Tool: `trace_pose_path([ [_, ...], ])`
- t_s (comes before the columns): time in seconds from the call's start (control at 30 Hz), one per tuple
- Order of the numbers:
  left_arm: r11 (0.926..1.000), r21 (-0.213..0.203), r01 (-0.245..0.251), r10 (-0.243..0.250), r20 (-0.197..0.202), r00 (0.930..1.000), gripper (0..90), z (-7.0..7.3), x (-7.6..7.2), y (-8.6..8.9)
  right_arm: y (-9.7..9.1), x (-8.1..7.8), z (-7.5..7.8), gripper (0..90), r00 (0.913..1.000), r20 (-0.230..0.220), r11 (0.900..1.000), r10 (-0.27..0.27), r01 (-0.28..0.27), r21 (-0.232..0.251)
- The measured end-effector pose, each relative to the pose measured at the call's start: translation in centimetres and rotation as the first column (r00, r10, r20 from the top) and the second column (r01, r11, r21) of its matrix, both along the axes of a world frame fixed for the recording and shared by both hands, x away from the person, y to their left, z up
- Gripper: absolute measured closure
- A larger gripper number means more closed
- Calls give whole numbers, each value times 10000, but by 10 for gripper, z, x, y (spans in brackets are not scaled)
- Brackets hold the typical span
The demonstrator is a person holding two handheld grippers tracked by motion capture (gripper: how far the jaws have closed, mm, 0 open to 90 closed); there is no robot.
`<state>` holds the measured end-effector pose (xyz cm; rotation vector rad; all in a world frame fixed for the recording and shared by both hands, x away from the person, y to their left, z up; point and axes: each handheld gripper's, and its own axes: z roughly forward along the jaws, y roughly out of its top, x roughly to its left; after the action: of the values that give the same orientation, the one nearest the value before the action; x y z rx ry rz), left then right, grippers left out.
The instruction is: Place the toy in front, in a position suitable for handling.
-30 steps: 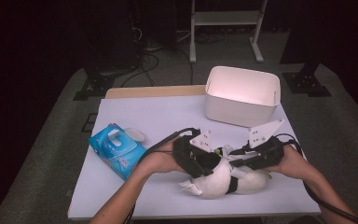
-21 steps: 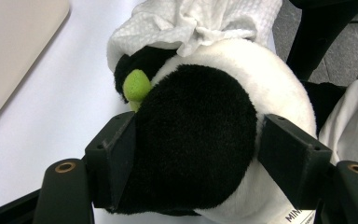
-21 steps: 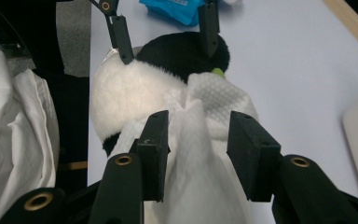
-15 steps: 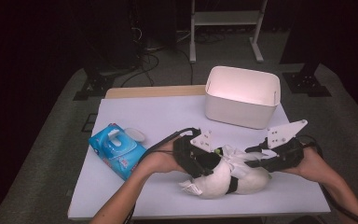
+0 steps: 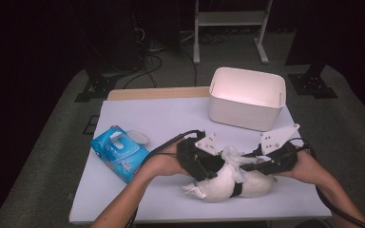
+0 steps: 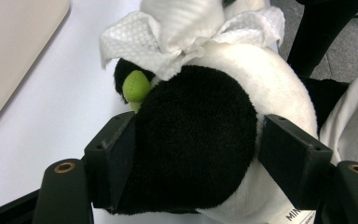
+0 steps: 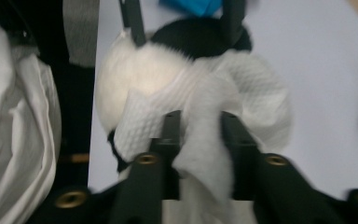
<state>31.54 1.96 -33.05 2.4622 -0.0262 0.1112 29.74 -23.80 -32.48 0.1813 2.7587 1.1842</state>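
A black-and-white plush toy [image 5: 228, 183] lies on the white table [image 5: 161, 118] near its front edge. My left gripper [image 5: 215, 165] comes in from the left and is shut on the toy's black rounded part [image 6: 200, 140], one pad on each side. A green bit [image 6: 136, 86] shows beside that black part. A white crumpled wipe [image 5: 233, 154] sits on top of the toy. From the right, my right gripper [image 7: 200, 135] holds the wipe [image 7: 242, 93] pinched against the toy's white fur [image 7: 140, 70]. Its jaws have just been closing on the wipe.
A blue pack of wet wipes [image 5: 119, 152] with its lid flipped up lies at the left of the table. A white open bin [image 5: 247, 95] stands at the back right. Both forearms reach in from the front edge.
The right gripper swung out to the right, then came back left onto the toy with the wipe. The left gripper and the toy stayed put.
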Motion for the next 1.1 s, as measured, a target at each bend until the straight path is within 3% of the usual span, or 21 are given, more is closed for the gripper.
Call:
trace_pose_path([
  [0.17,10000,7,59,-59,85,9999,285,0,-1,-2,-1,5,6,584,10000,-96,9998,-21,23,188],
  [0.37,9998,135,158,-161,199,9997,283,0,-3,-2,25,12,-7,639,9996,82,9992,258,-255,-320],
  [0.47,9998,71,166,-167,147,9998,281,-1,-3,-1,29,14,-10,703,9993,-159,9991,351,-355,-241],
  [0.57,9998,-115,131,-130,93,9999,280,-2,-4,-1,24,11,-14,785,9979,-491,9990,412,-419,-138],
  [0.73,9993,-237,-288,294,219,9993,282,2,-4,4,13,9,-16,808,9987,-516,9981,-14,-18,-618],
  [0.8,9984,-375,-417,423,167,9990,282,2,-4,6,7,11,-18,809,9978,-649,9988,-136,105,-473],
  [0.93,9972,-346,-665,680,457,9966,281,8,-8,12,0,10,-19,810,9969,-685,9985,-399,372,-398],
  [1.03,9970,-152,-757,762,305,9966,269,6,-10,15,-6,10,-20,809,9954,-774,9981,-562,542,-277],
  [1.1,9964,-329,-777,781,108,9969,262,3,-11,15,-10,10,-21,809,9943,-847,9979,-641,633,-111],
])
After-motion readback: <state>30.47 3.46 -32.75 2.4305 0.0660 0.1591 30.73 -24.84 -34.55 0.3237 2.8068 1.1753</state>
